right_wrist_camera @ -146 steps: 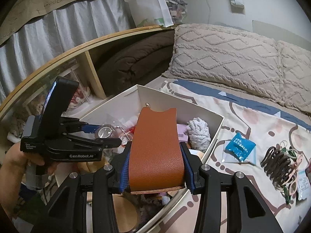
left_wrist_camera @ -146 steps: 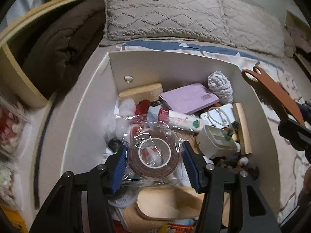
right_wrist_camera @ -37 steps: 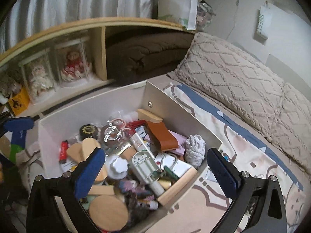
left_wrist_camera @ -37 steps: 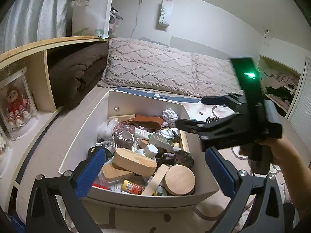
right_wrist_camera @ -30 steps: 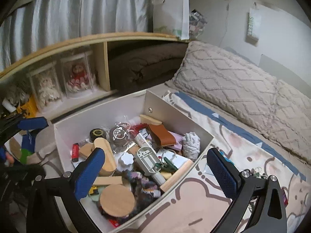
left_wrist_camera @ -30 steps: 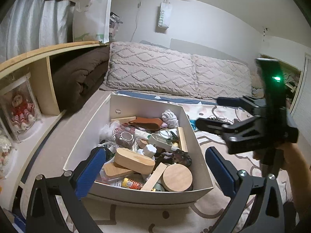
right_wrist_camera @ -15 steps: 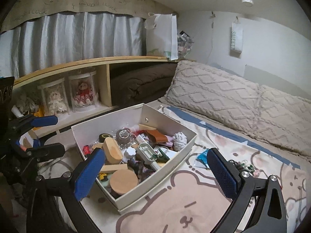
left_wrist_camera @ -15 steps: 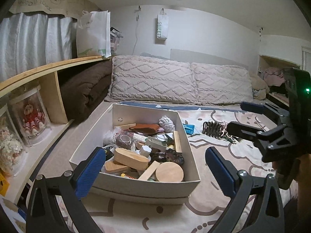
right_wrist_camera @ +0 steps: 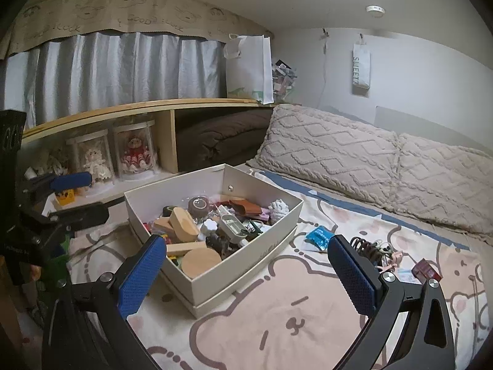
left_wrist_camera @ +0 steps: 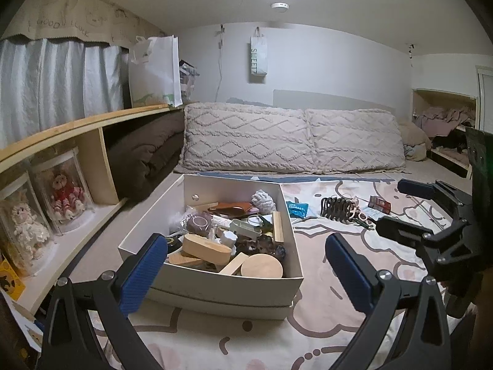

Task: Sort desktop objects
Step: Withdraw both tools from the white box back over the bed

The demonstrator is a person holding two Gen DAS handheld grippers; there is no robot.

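A white box (left_wrist_camera: 215, 286) (right_wrist_camera: 234, 273) sits on the bed, packed with small items: wooden pieces, a round wooden lid (left_wrist_camera: 262, 265) (right_wrist_camera: 201, 259), a brown leather case (left_wrist_camera: 229, 208) (right_wrist_camera: 245, 206), a roll of brown tape (left_wrist_camera: 199, 222) (right_wrist_camera: 197, 204) and a white yarn ball (left_wrist_camera: 263, 199) (right_wrist_camera: 278, 208). My left gripper (left_wrist_camera: 246, 269) is open and empty, held back from the box's near side. My right gripper (right_wrist_camera: 246, 273) is also open and empty, hanging above the box's right corner. Each gripper shows in the other's view, the right one (left_wrist_camera: 400, 209) at the right edge, the left one (right_wrist_camera: 74, 197) at the left.
On the bedsheet right of the box lie a blue packet (left_wrist_camera: 297, 209) (right_wrist_camera: 320, 236), a heap of hair ties (left_wrist_camera: 337, 207) (right_wrist_camera: 366, 246) and a small red box (left_wrist_camera: 380, 205) (right_wrist_camera: 426, 270). Two pillows (left_wrist_camera: 292, 141) line the back. A wooden shelf (left_wrist_camera: 61, 141) with dolls runs along the left.
Both grippers have pulled back and up from the box, so it looks smaller and the room wider. The tape and the leather case, held 4.9 s ago, lie in the box.
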